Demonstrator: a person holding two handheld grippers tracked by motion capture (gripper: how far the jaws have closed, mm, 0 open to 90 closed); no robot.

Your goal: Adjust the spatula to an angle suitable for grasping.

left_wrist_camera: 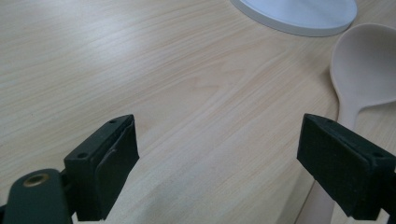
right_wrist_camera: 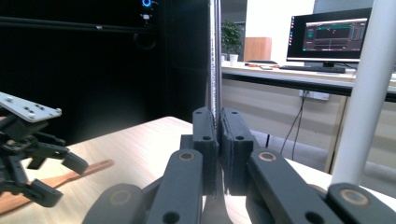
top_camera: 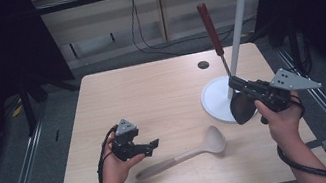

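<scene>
From above, the right gripper (top_camera: 237,83) is clamped on the thin metal shank of a dark spatula (top_camera: 241,108), holding it upright over the edge of the white round base (top_camera: 213,100) of a utensil stand (top_camera: 239,22). The spatula's red-brown handle (top_camera: 209,30) points up, just beside the stand's white pole, and its dark blade hangs below the jaws near the table (top_camera: 150,88). The hooks at the top of the stand show in this view alone.

The right gripper view gives the grip up close: both black pads (right_wrist_camera: 205,140) are pressed together with the narrow shank running straight up between them, and the white pole (right_wrist_camera: 369,88) stands close on the right. Farther off it takes in a desk with a lit monitor (right_wrist_camera: 331,37), and the left gripper (right_wrist_camera: 51,179) over a wooden handle lying on the table.

The left gripper (top_camera: 153,145) hovers low over the table with its jaws wide apart and nothing between them. Its own view looks along the wood grain and shows the bowl of a beige ladle (left_wrist_camera: 366,65) lying flat just past the right-hand jaw, the stand's base beyond it. From above, that ladle (top_camera: 187,154) lies slantwise, between the two hands.
</scene>
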